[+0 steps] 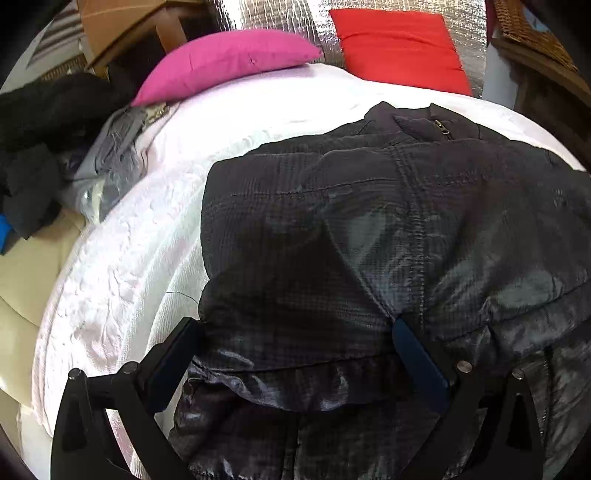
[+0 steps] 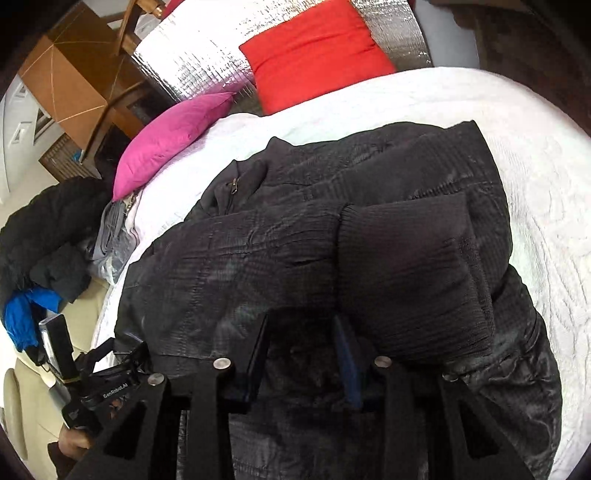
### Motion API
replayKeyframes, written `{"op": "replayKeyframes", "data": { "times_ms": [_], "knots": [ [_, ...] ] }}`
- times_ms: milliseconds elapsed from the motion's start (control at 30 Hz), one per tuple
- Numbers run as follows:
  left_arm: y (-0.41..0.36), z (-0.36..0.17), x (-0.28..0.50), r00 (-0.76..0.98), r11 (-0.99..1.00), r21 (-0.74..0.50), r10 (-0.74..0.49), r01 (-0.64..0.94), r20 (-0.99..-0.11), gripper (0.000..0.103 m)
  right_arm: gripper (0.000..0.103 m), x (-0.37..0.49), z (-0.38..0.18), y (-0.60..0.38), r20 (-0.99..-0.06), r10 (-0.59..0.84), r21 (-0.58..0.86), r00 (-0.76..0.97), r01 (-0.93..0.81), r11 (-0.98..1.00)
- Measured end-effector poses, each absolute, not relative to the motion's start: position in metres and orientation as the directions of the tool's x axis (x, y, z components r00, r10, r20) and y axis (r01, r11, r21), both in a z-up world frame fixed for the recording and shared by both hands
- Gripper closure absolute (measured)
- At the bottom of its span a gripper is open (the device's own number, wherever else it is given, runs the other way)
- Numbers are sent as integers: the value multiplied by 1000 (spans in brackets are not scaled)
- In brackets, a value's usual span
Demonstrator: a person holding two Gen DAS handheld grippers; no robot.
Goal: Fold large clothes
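In the left wrist view, a dark quilted zip-up jacket (image 1: 399, 236) is spread over the right and centre of the frame on a white textured bedspread (image 1: 122, 295), collar and zipper pull up at the top right, with a pink cushion (image 1: 225, 62) and a red cushion (image 1: 399, 44) propped further back against a silver foil-like panel (image 1: 280, 22), and a heap of dark clothes (image 1: 40, 136) dumped at the left edge. The left gripper (image 1: 295, 332) is seen at the bottom with its jaws spread wide apart, a puffy hem section of the jacket bulging between them, so nothing is pinched yet as far as can be told. In the right wrist view, the same jacket fills the middle, a sleeve with a ribbed knit cuff (image 2: 410, 273) already laid across the body. The right gripper (image 2: 301, 328) sits at the bottom centre, jaws fairly close with jacket fabric in the gap; whether it's actually clamped can't be told from here. So the sleeves look folded in, and the bottom-hem fold seems to be the step in hand. Next, both hem corners would probably need to be gripped and carried up toward the collar, kept level so the sleeve isn't dragged off.
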State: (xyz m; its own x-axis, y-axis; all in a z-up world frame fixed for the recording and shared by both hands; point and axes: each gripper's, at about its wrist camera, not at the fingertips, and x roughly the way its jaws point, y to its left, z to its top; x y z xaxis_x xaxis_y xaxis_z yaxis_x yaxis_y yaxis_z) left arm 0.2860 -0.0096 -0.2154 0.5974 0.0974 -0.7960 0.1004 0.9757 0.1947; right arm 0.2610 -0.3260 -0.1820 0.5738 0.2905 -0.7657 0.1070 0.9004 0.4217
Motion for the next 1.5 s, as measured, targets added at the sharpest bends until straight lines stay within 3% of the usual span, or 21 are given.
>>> {"op": "replayKeyframes", "data": {
  "times_ms": [133,300,433,633,900,1100,1267,1500],
  "knots": [
    [-14,-213,284,588,971,213,109,110,-802,0,47,260,-177,-324,-753,315,444,578,93,891],
    [-15,-201,286,621,950,278,134,141,-772,0,47,254,-155,-324,-718,293,429,631,70,900],
    [-15,-182,279,686,961,252,104,119,-720,0,46,253,-135,-334,-678,193,356,710,88,930],
    [-25,-170,281,728,963,242,83,116,-680,0,45,276,-156,-345,-738,160,324,656,137,936],
    [-42,-183,300,703,956,255,83,143,-706,0,45,295,-181,-346,-785,146,271,603,121,955],
    [-42,-193,310,646,971,199,67,134,-760,0,45,279,-163,-362,-739,209,359,640,112,927],
    [-21,-179,314,651,990,119,41,76,-758,0,45,257,-134,-396,-667,174,392,724,144,908],
    [-2,-199,331,561,994,104,63,41,-825,0,45,264,-161,-441,-662,292,572,690,215,791]
  ]
}}
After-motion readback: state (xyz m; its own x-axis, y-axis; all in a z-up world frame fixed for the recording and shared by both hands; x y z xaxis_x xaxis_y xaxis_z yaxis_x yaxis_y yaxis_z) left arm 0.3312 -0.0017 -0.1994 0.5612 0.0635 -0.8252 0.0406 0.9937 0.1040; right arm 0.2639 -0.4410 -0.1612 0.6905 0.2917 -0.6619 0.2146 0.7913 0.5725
